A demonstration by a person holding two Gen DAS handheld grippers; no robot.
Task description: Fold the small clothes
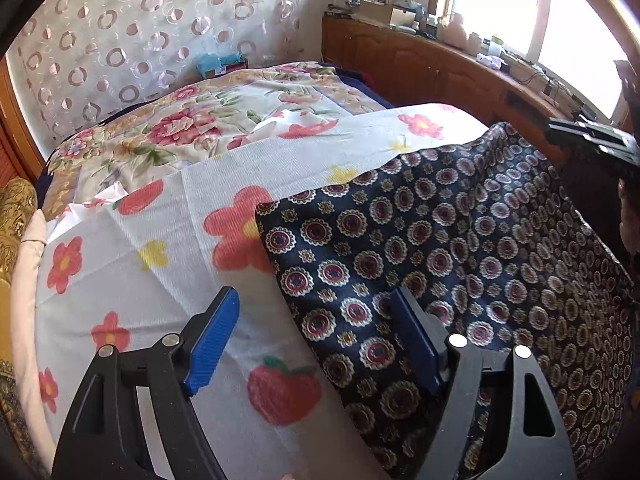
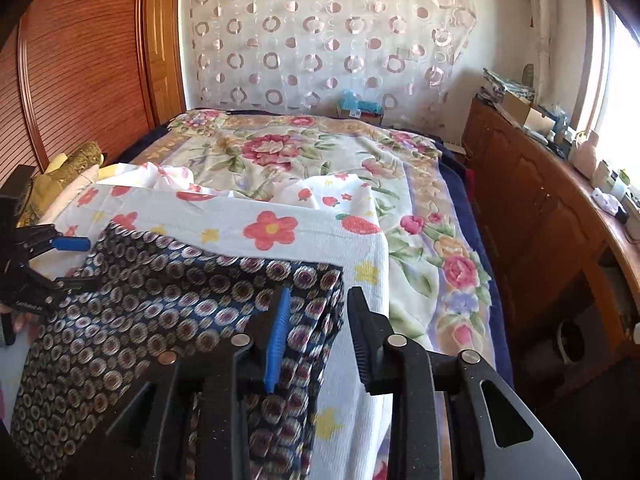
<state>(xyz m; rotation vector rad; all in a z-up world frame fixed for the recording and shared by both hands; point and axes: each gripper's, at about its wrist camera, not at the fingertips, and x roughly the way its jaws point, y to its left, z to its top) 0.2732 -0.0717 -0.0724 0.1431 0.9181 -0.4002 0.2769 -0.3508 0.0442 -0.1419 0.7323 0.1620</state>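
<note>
Landmark: we take the navy medallion-print cloth point(image 2: 160, 300) as our reference; it lies folded on the bed point(image 2: 424, 184), its folded edge toward the far curtain.
Navy medallion-print cloth, position: it rests on top of the white flowered cloth point(image 2: 280, 224), which shows beyond its far edge and along both of its sides.
White flowered cloth: spread flat under the navy cloth, printed with red flowers, yellow stars and strawberries; its far part is rumpled.
Bed: we see a floral blanket beyond the navy cloth, running to the circle-patterned curtain point(image 2: 320, 40).
Left hand-held gripper point(image 1: 316, 336): our left one stands wide apart, blue pads well separated; one finger is over the white flowered cloth, the other over the navy cloth, straddling the navy cloth's left edge. Nothing is pinched between the pads.
Right hand-held gripper point(image 2: 320, 340): at the navy cloth's right corner, jaws partly apart. The cloth's layered edge lies between the fingers, beside the blue pad; the other pad stands clear of it, so we count no grip.
Wooden cabinet point(image 2: 540, 208): right of the navy cloth, past the bed's edge, under the window, its top crowded with small items we cannot identify.
Louvred wooden door point(image 2: 80, 60): left of the navy cloth, beyond the bed.
</note>
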